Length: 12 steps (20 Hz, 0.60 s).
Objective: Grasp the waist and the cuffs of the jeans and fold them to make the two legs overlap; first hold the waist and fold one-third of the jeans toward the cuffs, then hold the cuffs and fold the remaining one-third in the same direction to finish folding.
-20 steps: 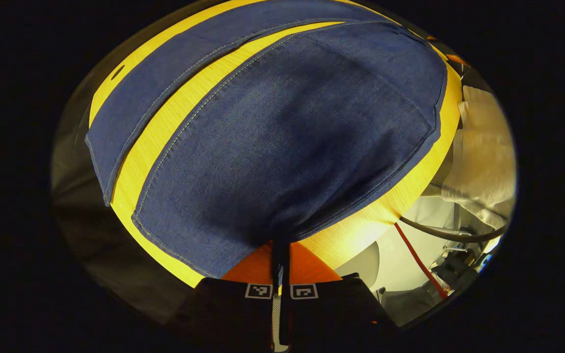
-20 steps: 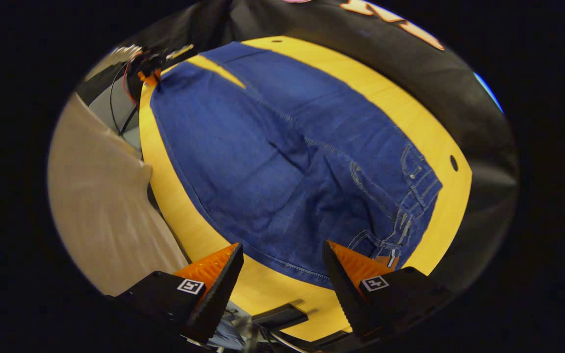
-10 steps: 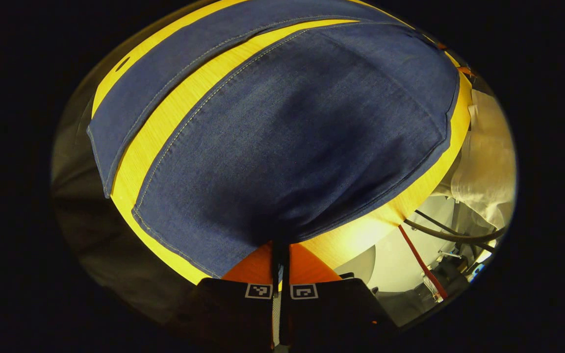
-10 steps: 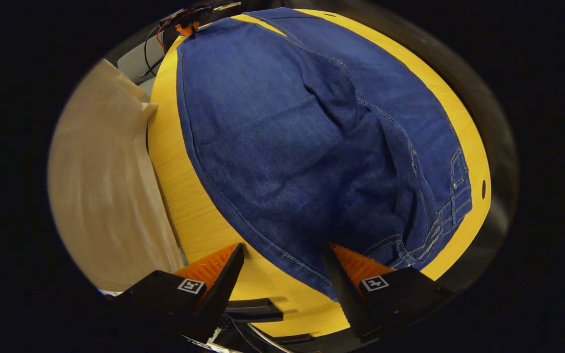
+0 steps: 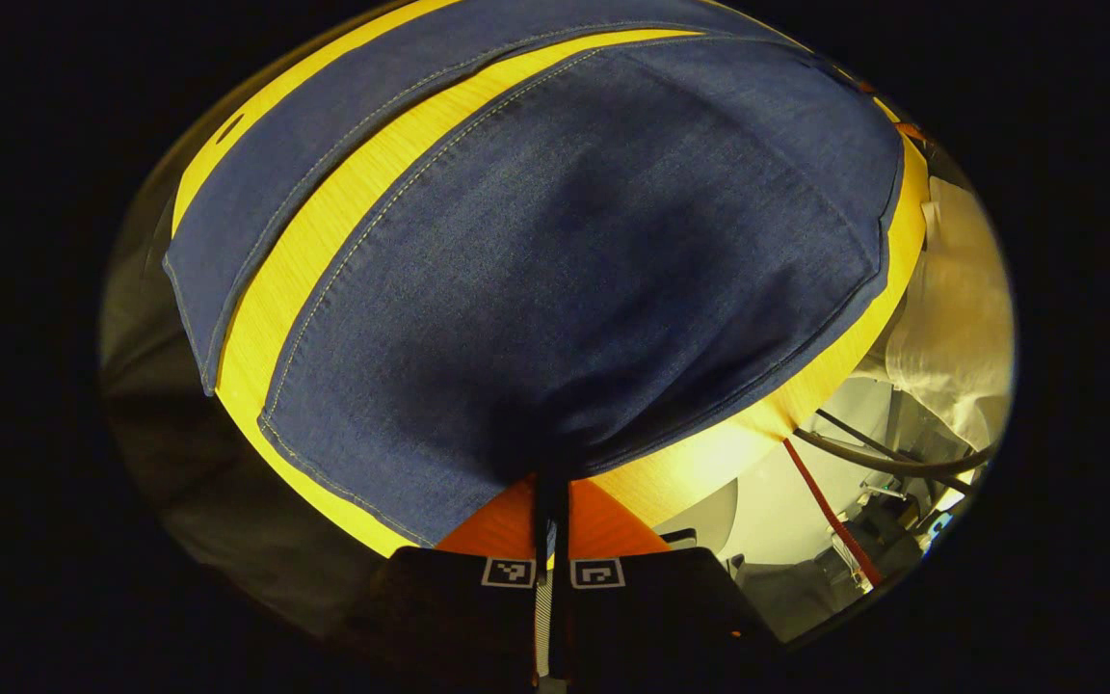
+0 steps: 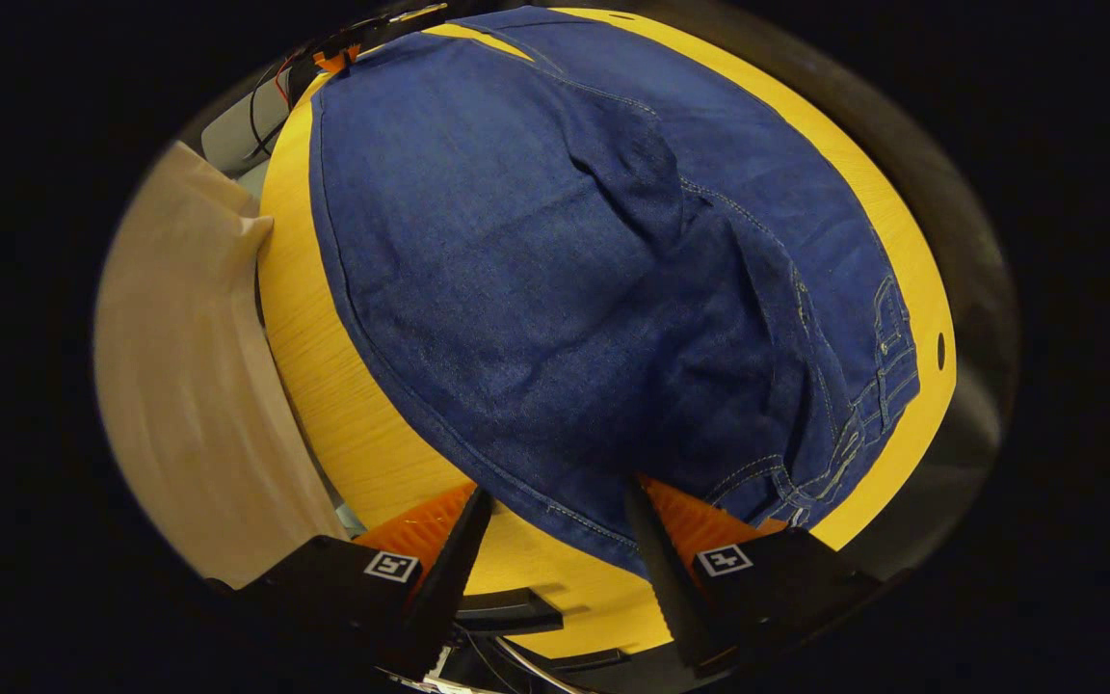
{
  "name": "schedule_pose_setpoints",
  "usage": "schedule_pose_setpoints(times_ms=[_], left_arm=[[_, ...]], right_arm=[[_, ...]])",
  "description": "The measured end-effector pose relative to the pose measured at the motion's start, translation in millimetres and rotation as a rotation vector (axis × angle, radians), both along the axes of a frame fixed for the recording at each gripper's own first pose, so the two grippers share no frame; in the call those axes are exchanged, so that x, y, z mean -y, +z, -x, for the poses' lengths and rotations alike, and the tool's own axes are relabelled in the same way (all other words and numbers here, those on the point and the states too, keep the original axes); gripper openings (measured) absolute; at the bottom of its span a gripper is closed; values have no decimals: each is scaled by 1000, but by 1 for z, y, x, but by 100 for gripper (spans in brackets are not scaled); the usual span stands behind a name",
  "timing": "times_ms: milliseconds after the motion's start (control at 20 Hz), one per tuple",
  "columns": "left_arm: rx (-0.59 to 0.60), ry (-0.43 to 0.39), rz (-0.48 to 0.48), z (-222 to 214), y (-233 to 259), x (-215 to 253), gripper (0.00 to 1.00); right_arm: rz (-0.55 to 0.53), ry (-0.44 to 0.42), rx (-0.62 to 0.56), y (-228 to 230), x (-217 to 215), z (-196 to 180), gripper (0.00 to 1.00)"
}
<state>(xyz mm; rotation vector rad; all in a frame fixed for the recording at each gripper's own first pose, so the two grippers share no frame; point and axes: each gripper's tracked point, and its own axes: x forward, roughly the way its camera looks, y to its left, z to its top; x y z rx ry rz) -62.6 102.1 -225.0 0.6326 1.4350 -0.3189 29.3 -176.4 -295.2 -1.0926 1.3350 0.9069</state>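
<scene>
Jeans (image 6: 565,289) of dark blue denim with pale stitching lie flat on my yellow wood-grain table (image 6: 324,386); no writing I can read. My left gripper (image 5: 552,492) pinches a cuff; my right gripper (image 6: 555,520) gapes at the waist edge.

The left gripper view rides low at the cuff end of the bench (image 5: 324,241), looking forward over the left claw (image 5: 552,501) and along the length of the jeans (image 5: 594,251), very near the cloth; the bench edge and a pale sleeve (image 5: 950,318) fall away at its right. The right gripper view sits at the waist end, above the right claw (image 6: 555,511), tilted down and facing the opposite way along the jeans (image 6: 536,260), also close; the pale clothing (image 6: 179,386) lies at its left. Both views share the jeans and the yellow bench top (image 6: 343,414); far off at its top edge, the right gripper view shows the other claw (image 6: 333,60).
</scene>
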Motion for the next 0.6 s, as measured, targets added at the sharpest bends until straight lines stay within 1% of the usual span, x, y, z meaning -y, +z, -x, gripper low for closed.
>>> schedule_pose_setpoints(times_ms=[50,200,250,350,450,500,550,600], left_arm=[[3,2,2,0,0,0,0],[6,10,6,-1,0,0,0],[4,11,6,-1,0,0,0],[1,7,4,-2,0,0,0],[-1,5,7,-2,0,0,0],[0,6,11,-2,1,0,0],[3,8,14,-2,2,0,0],[8,8,18,-2,1,-1,0]], right_arm=[[6,-8,0,1,0,0,88],[28,-43,11,2,-5,-2,78],[35,-49,15,3,-6,-3,63],[40,-42,21,6,-16,-2,49],[36,-35,32,6,-15,-2,40],[27,-43,43,7,-16,-2,39],[20,-67,55,9,-17,-1,33],[12,-95,70,5,-16,-1,31]])
